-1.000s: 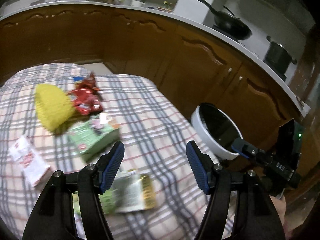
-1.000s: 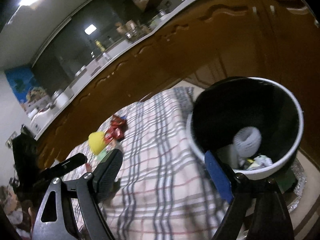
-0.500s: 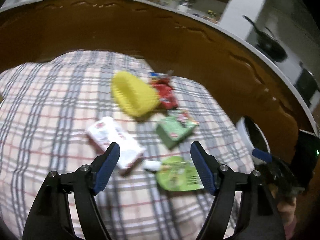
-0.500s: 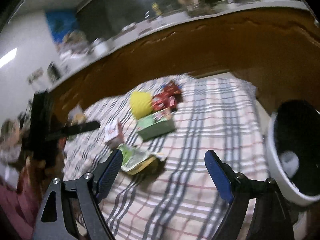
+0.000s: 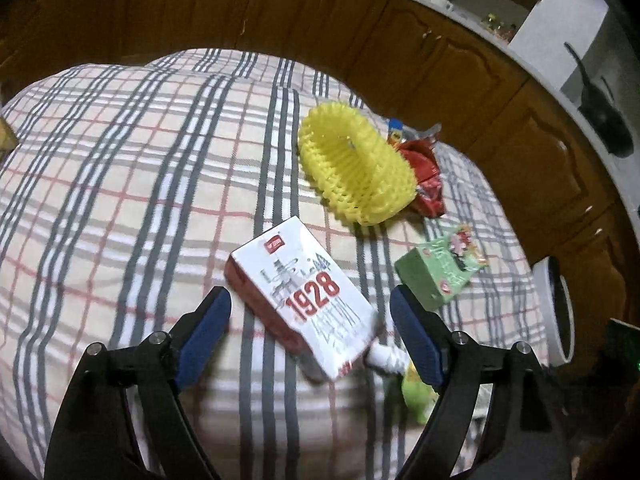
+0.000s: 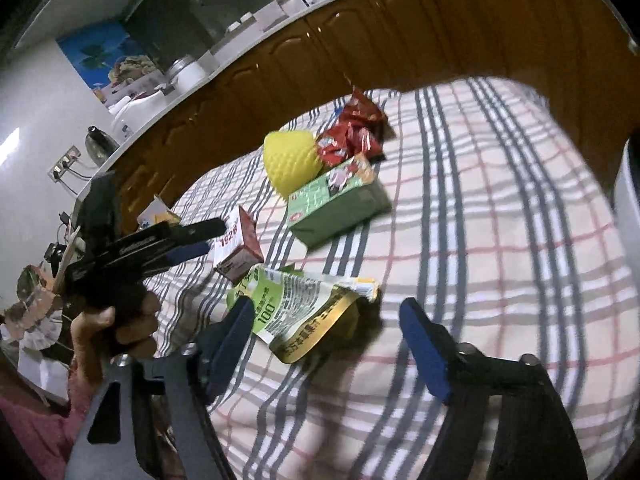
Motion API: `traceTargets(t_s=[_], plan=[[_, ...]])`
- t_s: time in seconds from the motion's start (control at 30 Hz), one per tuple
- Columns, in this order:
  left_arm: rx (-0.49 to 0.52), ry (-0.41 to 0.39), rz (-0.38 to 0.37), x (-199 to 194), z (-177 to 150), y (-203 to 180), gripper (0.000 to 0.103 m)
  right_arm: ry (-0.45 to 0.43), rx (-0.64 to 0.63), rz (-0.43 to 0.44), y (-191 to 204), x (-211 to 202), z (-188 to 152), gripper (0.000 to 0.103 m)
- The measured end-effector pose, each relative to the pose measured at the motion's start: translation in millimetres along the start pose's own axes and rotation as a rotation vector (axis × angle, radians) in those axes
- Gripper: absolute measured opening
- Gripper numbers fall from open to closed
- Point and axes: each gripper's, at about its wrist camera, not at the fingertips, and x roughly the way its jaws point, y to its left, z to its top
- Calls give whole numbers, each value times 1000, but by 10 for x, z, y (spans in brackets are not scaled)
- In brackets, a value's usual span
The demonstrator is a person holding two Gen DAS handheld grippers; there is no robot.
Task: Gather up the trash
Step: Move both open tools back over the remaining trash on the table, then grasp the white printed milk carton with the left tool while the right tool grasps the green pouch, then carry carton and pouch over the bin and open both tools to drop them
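Observation:
A white and red carton marked 1928 lies on the checked cloth between the fingers of my left gripper. Its jaws are opening and the pads stand clear of the carton. In the right wrist view a green pouch lies flat between the fingers of my right gripper. Those jaws are closing, with the right pad still apart from the pouch. The left gripper shows there too, beside the carton. The pouch and its white cap sit by the left gripper's right finger.
Behind lie a yellow foam net, a red wrapper and a green box. A white bin stands off the cloth's right edge. Wooden cabinets run along the back. A hand holds the left gripper.
Both views swung from the bin to the trash on the cloth. The left gripper came down over the white carton with wider jaws. The right gripper reached the green pouch and its jaws narrowed.

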Motion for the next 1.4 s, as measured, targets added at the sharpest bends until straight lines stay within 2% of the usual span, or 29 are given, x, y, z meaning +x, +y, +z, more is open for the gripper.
traceTargets(t_s=[0.03, 0.1, 0.17, 0.2, 0.23, 0.33, 0.43, 0.67, 0.93, 1.23, 1.4], plan=[[6, 6, 15, 62, 10, -8, 83, 7, 4, 2, 2, 22, -6, 39], [23, 8, 37, 127, 24, -33, 82, 11, 4, 0, 0, 43, -33, 21], [53, -3, 40, 165, 15, -66, 74, -7, -13, -3, 24, 8, -53, 19], [65, -14, 32, 156, 7, -77, 67, -19, -24, -8, 41, -21, -59, 11], [88, -28, 30, 132, -6, -108, 59, -26, -28, -3, 49, -46, -60, 9], [136, -50, 35, 59, -35, -181, 48, -61, -40, -21, 65, -152, -67, 8], [155, -65, 24, 3, -70, -205, 45, -90, -31, -25, 41, -232, -58, 7], [193, -101, -35, -256, -143, -347, 44, -163, -12, -63, -42, -514, -86, 6], [282, -133, -154, -502, -200, -825, 44, -279, 41, -119, -224, -928, -124, 4], [379, -112, -237, -476, -309, -1332, 44, -404, 110, -179, -473, -1441, -178, 4], [422, -93, -274, -442, -360, -1595, 44, -440, 144, -205, -613, -1632, -218, 4]])
